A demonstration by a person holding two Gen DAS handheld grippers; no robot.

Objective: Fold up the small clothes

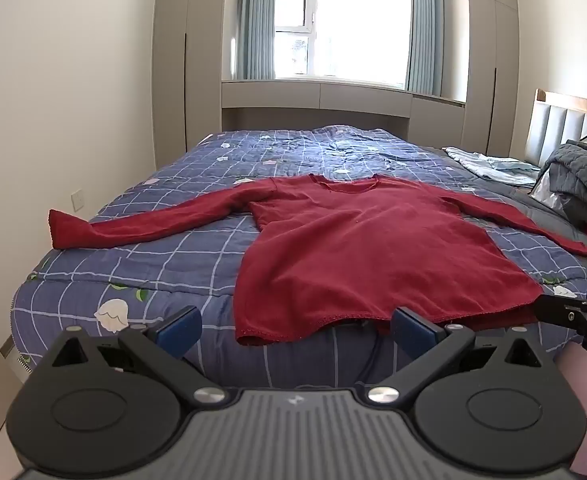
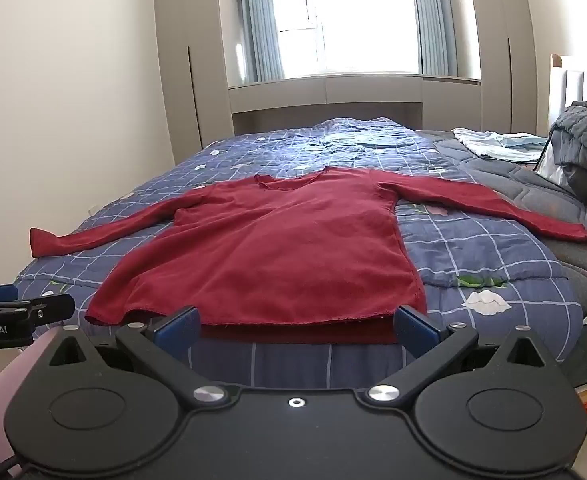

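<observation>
A red long-sleeved sweater lies flat and face up on the bed, sleeves stretched toward the left and right edges, its hem draped over the near edge. The left gripper hangs just short of the hem's left half, fingers spread wide, holding nothing. The right gripper faces the hem's right half, likewise spread and empty. A grey jacket sits at the far right corner.

Matt, fuzzy red knit sweater on a quilted cotton bedspread; matt black plastic left gripper with blue rubbery pads and polished metal pivot screws.
</observation>
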